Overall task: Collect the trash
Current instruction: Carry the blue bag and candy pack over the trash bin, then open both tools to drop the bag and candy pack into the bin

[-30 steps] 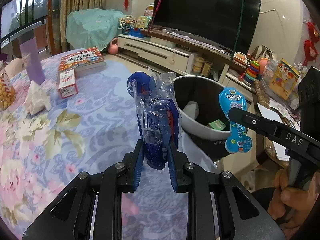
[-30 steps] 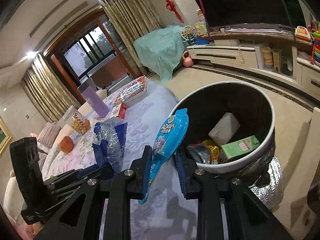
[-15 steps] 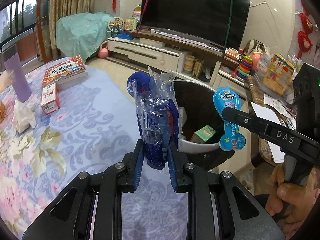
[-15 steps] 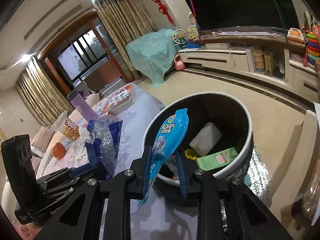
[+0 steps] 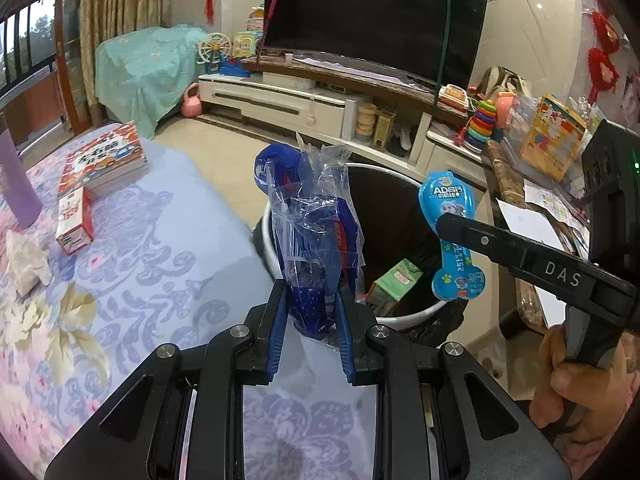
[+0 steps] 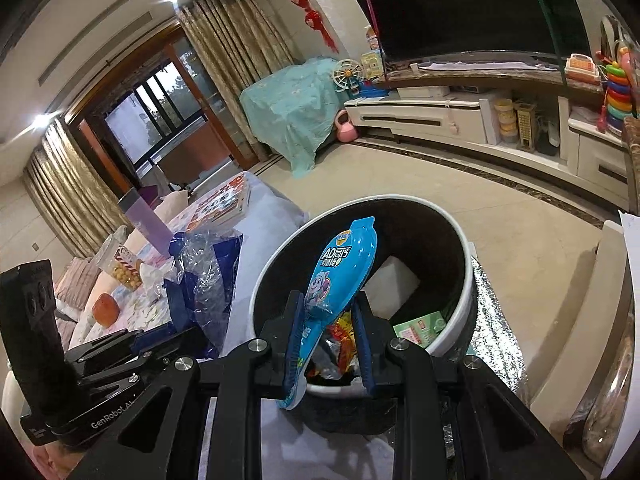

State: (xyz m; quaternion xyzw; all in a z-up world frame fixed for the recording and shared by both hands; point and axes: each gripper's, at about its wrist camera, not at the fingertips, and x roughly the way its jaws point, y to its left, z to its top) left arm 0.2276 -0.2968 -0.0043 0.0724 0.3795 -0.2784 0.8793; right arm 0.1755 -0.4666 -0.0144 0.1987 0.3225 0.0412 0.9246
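My left gripper is shut on a crumpled blue-and-clear plastic wrapper, held upright at the near rim of a white trash bin with a dark inside. My right gripper has its jaws parted wider than before, and a light blue bone-shaped snack packet leans on the left finger over the bin. The packet and right gripper also show in the left wrist view. The wrapper shows left of the bin in the right wrist view. The bin holds a green carton, a white piece and coloured wrappers.
A floral tablecloth covers the table with a book stack, a small red-and-white box, crumpled tissue and a purple cup. A TV stand is beyond. A cluttered side table stands right of the bin.
Both grippers have moved toward the bin, which now looks larger and nearer. The right jaws have spread apart, and the blue packet now leans on one finger over the bin.
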